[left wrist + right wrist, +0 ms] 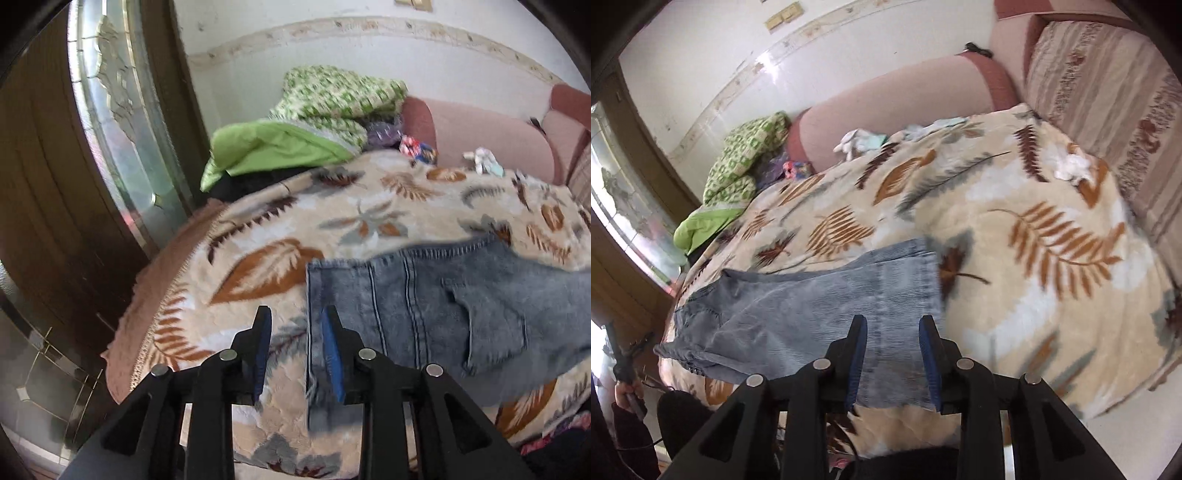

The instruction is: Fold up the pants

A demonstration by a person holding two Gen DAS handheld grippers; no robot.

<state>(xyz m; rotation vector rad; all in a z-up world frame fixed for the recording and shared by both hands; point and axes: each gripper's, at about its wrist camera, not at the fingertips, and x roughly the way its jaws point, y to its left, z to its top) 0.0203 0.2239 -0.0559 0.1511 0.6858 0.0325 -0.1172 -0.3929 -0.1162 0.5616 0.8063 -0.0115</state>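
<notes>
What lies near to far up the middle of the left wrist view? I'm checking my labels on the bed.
Left gripper → jeans → leaf-print blanket → green quilt → green-and-white checked blanket → wall.

We count one pair of jeans [436, 295], one leaf-patterned blanket [1015, 229] and two grippers, the left gripper [295, 350] and the right gripper [893, 358], each with two fingers parted and nothing pinched between them. We also count one green checked quilt [332, 96], one plain green cover [273, 147], one pink bolster [897, 107] and one striped cushion [1108, 92]. On the wall we count two switch plates [783, 18], and at the far left edge of the right wrist view one hand [626, 395].
</notes>
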